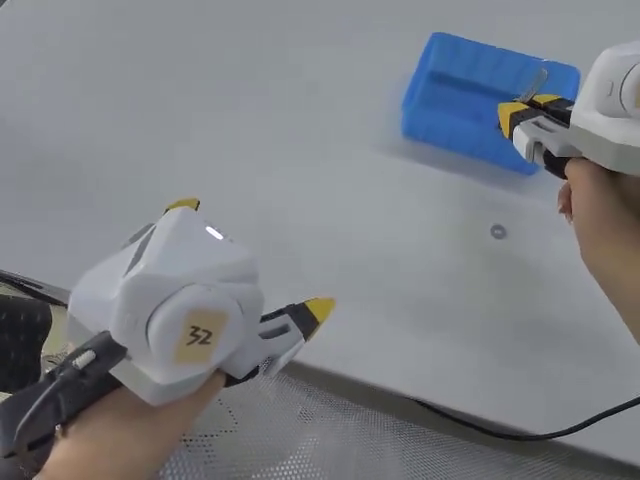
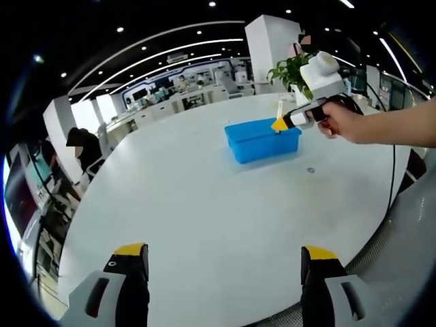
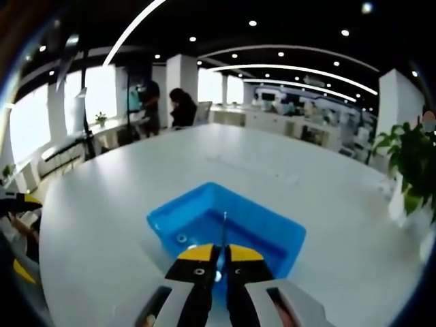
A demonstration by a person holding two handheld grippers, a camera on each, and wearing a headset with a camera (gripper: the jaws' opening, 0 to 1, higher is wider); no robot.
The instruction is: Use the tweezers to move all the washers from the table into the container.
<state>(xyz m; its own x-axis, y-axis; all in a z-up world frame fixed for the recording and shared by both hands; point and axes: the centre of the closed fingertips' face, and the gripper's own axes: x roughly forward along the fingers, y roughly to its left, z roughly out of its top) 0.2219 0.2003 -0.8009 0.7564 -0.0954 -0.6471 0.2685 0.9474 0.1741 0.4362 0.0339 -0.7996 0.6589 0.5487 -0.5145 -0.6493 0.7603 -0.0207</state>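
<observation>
The blue container [image 1: 470, 95] stands at the far right of the white table [image 1: 300, 150]. My right gripper [image 1: 525, 108] hovers over its near right corner, shut on thin metal tweezers [image 1: 535, 82] that point down into it. In the right gripper view the tweezers [image 3: 223, 231] reach into the container [image 3: 266, 235], where a washer [image 3: 181, 238] lies on the floor. One small washer [image 1: 498, 232] lies on the table in front of the container, also seen as the washer [image 2: 310, 170]. My left gripper [image 1: 252, 257] is open and holds nothing at the table's near edge.
A black cable [image 1: 500, 428] runs along the table's near edge over a mesh surface [image 1: 300, 430]. In the left gripper view my left gripper [image 2: 223, 255] faces the container [image 2: 262, 139] and the right gripper [image 2: 283, 124]. A potted plant [image 2: 289, 68] and people stand beyond the table.
</observation>
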